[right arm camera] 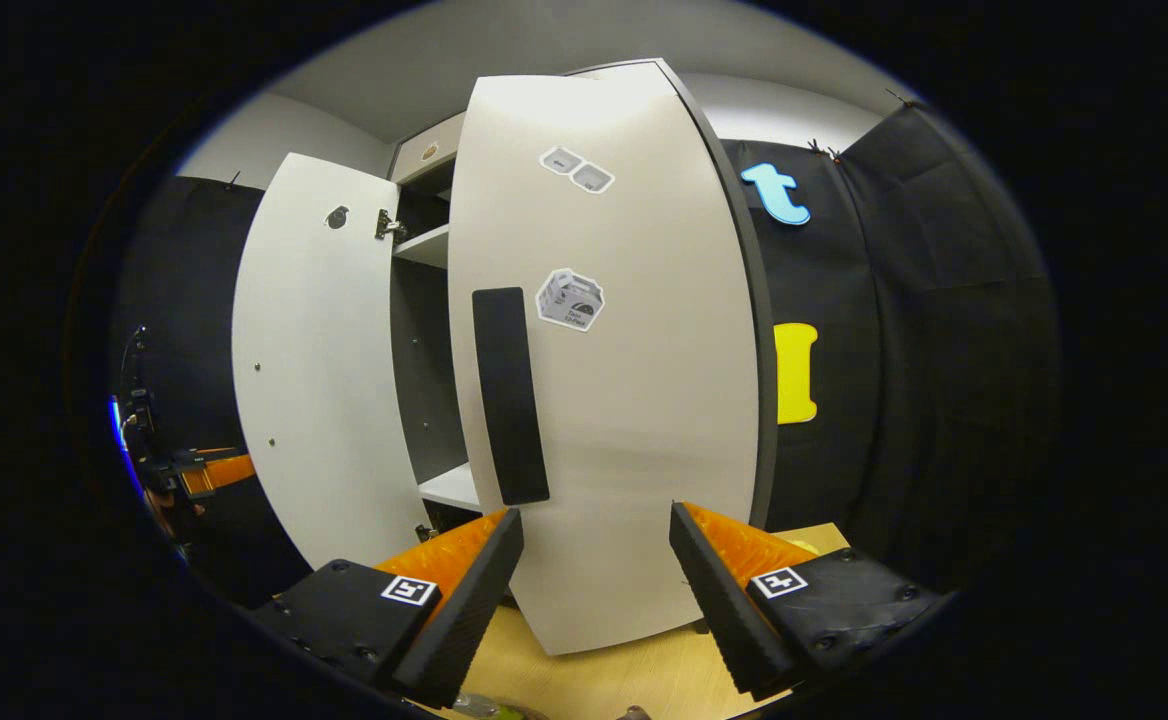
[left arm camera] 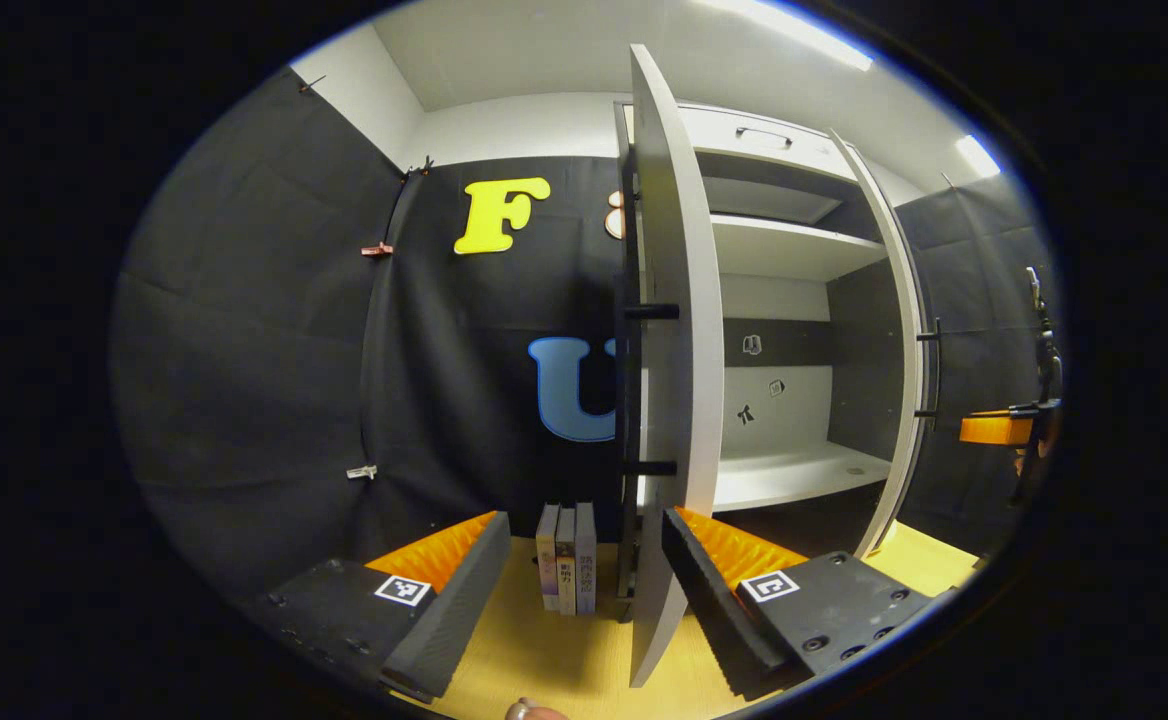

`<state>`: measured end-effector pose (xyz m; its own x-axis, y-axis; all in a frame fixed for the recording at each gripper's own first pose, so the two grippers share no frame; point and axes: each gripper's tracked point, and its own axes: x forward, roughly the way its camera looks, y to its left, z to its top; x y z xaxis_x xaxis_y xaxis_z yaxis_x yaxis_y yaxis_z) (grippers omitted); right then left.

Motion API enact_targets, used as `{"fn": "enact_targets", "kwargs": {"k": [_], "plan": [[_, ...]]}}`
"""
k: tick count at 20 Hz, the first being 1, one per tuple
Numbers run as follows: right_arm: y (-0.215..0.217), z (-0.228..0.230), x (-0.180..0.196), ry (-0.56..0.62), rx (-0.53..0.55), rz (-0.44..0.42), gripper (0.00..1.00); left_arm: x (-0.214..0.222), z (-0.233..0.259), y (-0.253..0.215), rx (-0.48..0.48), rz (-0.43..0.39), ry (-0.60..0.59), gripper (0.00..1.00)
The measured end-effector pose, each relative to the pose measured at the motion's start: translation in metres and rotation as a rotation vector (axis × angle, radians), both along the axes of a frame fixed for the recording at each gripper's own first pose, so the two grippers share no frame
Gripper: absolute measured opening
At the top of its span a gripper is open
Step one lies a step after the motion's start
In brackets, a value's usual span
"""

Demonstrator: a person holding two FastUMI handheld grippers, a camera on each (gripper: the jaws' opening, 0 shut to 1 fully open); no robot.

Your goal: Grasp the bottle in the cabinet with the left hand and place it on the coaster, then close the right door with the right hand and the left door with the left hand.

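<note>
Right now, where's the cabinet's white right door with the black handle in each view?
Left gripper view: white right door at right, a thin strip, nearly edge-on.
Right gripper view: centre, broad, outer face and handle showing.
Shared landmark: white left door.

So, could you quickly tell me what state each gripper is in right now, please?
Left gripper: open, holding nothing, by the left door's edge.
Right gripper: open, holding nothing, facing the right door.
</note>
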<state>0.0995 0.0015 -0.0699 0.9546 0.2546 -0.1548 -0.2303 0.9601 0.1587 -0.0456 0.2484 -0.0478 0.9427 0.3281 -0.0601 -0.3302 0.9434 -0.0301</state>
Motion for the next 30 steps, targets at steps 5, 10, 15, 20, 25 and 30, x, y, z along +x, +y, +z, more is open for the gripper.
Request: {"fn": "enact_targets", "kwargs": {"k": [5, 10, 15, 20, 25, 30], "plan": [[-0.001, -0.004, 0.001, 0.008, 0.013, -0.009, 0.98, 0.004, 0.006, -0.001, -0.028, -0.033, -0.004, 0.94], [0.005, -0.011, 0.006, 0.024, 0.024, -0.002, 0.98, 0.004, 0.019, -0.027, -0.066, -0.154, -0.032, 0.97], [0.004, -0.004, 0.000, 0.010, 0.054, 0.012, 0.98, 0.013, 0.031, -0.075, -0.062, -0.194, -0.031, 0.95], [-0.013, -0.008, 0.001, 0.014, 0.024, -0.007, 0.98, 0.022, 0.036, -0.085, -0.066, -0.234, -0.029, 0.94], [-0.024, -0.015, -0.002, 0.029, 0.026, -0.027, 0.98, 0.030, 0.033, -0.095, 0.000, -0.236, 0.020, 0.96], [-0.033, -0.015, -0.001, 0.037, 0.039, -0.033, 0.98, 0.046, 0.044, -0.123, -0.039, -0.270, -0.001, 0.96]]}}
